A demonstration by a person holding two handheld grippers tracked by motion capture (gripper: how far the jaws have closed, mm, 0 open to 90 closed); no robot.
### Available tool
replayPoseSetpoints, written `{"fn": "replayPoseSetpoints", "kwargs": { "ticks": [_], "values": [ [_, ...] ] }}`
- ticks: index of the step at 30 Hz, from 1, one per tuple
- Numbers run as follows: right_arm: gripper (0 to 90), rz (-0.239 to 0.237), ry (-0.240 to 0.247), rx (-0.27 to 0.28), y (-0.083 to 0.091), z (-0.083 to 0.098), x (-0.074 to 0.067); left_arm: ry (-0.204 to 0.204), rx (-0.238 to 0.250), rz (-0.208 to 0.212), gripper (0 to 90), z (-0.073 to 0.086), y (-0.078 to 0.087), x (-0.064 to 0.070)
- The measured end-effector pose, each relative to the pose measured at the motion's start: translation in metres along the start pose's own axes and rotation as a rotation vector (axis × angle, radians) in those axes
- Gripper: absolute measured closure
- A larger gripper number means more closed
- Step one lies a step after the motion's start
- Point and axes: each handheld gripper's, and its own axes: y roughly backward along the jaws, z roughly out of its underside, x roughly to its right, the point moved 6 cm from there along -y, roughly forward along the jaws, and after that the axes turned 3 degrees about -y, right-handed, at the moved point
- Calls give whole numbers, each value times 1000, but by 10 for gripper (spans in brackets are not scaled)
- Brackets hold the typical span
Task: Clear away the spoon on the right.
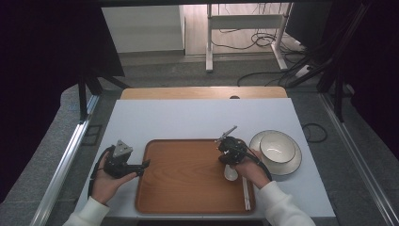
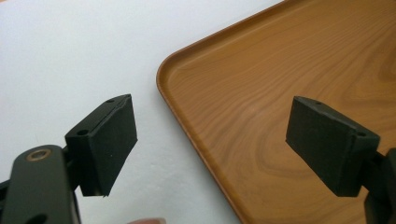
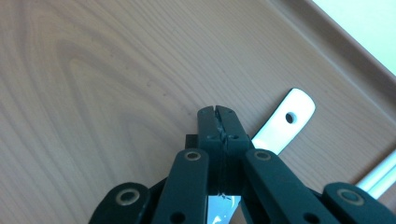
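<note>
Smooth wooden tray [image 1: 188, 174] (glossy ceramic spoon [image 3: 285, 123])

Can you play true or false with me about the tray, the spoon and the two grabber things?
1. The white spoon lies on the wooden tray. True.
2. The left gripper has its jaws pressed together. False: they stand wide apart, with nothing between them.
3. The right gripper has its jaws shut. True: they meet above the tray, and the spoon's handle pokes out beside them; whether they pinch it cannot be told.
4. The bowl sits on the tray. False: it sits on a plate to the right of the tray.
5. The white chopsticks lie by the tray's left edge. False: they lie along its right edge.
</note>
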Motion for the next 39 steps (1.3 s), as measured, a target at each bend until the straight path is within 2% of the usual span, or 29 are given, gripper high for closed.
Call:
{"fn": "replayPoseSetpoints", "kwargs": {
  "ticks": [5, 10, 19, 27, 30, 35, 38, 39],
  "values": [
    [892, -1, -7, 2, 0, 1, 2, 1, 1, 0, 159, 0, 0, 0],
    [891, -13, 2, 36, 6, -2, 1, 1, 3, 0, 159, 0, 0, 0],
    [891, -53, 0, 146, 38, -9, 6, 5, 10, 1, 159, -1, 1, 0],
    [888, -72, -9, 214, 62, -5, 14, 1, 9, -1, 159, -1, 1, 1],
    [818, -85, -6, 234, 73, -3, 14, 2, 19, -2, 159, -3, 2, 1],
    [589, -78, 11, 257, 89, 1, 20, 2, 19, -15, 159, -2, 3, -2],
    [502, -72, -3, 261, 96, 3, 27, -7, 23, -24, 158, -3, 5, -1],
    [482, -71, -9, 260, 97, 5, 29, 3, 27, -19, 159, -3, 5, -1]
  ]
}}
